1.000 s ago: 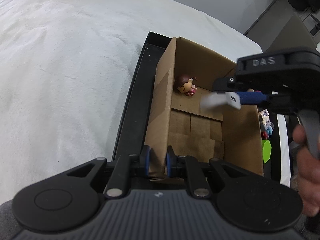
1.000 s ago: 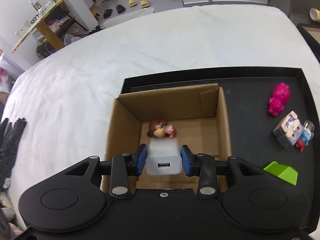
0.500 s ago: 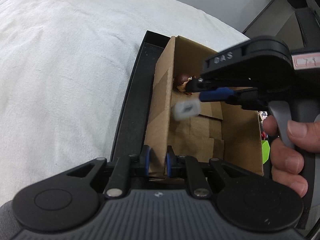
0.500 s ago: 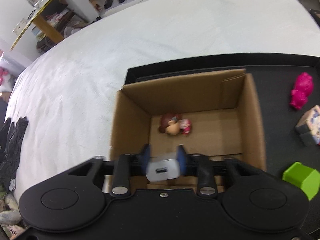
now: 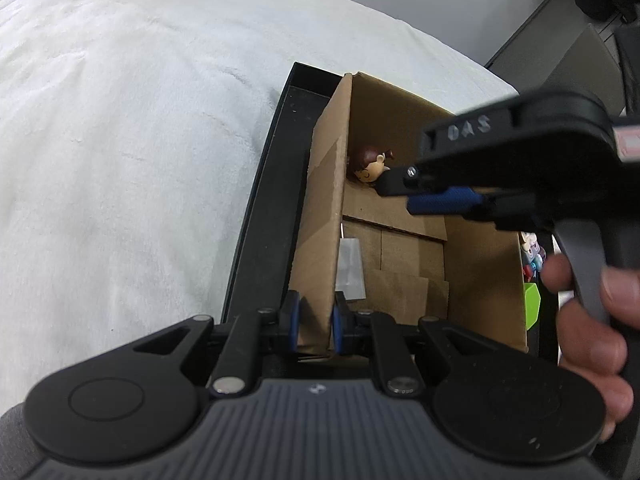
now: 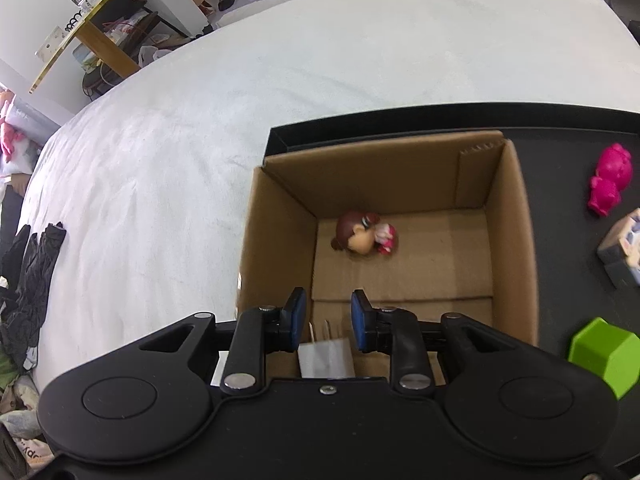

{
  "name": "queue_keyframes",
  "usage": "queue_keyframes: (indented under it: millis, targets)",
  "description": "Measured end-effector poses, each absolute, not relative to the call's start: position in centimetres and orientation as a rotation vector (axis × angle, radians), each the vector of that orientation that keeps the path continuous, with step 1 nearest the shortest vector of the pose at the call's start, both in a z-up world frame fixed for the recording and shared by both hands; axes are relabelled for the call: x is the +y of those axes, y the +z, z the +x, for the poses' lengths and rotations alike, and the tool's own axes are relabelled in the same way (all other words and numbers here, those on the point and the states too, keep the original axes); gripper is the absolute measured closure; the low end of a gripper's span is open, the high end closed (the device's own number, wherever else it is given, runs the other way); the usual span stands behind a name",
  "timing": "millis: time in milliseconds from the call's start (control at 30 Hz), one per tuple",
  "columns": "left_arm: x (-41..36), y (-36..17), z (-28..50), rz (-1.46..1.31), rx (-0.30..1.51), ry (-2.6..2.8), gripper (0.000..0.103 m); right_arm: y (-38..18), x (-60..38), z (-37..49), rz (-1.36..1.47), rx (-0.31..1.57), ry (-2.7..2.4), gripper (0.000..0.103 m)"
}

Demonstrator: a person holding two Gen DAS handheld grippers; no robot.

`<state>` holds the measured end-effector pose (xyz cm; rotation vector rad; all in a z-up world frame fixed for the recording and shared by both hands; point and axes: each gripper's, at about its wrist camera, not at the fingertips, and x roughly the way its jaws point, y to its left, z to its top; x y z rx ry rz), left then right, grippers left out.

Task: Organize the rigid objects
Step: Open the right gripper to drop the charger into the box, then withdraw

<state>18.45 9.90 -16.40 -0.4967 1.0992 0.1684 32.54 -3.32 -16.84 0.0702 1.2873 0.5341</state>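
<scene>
An open cardboard box [image 6: 516, 240] stands at the left end of a black tray [image 6: 568, 304]. My left gripper [image 5: 314, 320] is shut on the box's near left wall [image 5: 320, 216]. My right gripper [image 6: 326, 316] hovers over the box, open and empty; it shows from the side in the left wrist view [image 5: 436, 196]. A white USB charger [image 6: 326, 356] lies on the box floor under the right gripper, prongs up; it also shows in the left wrist view [image 5: 350, 268]. A brown-haired doll figure [image 6: 364, 236] lies at the box's far side.
On the tray right of the box are a pink figure [image 6: 610, 178], a grey toy block [image 6: 624, 252] and a green block [image 6: 600, 354]. White bedding [image 6: 200, 120] surrounds the tray. Black gloves [image 6: 28, 268] lie at the far left.
My right gripper let go of the white charger, which dropped onto the box floor near the left wall. The left gripper kept its hold on the box wall.
</scene>
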Motion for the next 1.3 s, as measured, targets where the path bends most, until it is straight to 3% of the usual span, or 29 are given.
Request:
queue_keyframes:
  millis: [100,167,533,1300]
  targets:
    - [9.9,-16.4,18.5,-0.498,1.098,0.171,0.088,-16.7,-3.9,32.1,0.071,1.300,0.538,0.066]
    - [9.9,-16.4,18.5,-0.495,1.098,0.172,0.088,-16.4,-4.4,31.8,0.074,1.299,0.533,0.051]
    - [9.2,-16.2,18.5,-0.469,1.094,0.194,0.088,-13.6,-7.5,31.2,0.113,1.255,0.545,0.023]
    - [7.6,-16.0,18.7,-0.407,1.095,0.255,0.089,-9.3,-14.5,29.8,0.139,1.132,0.501,0.008]
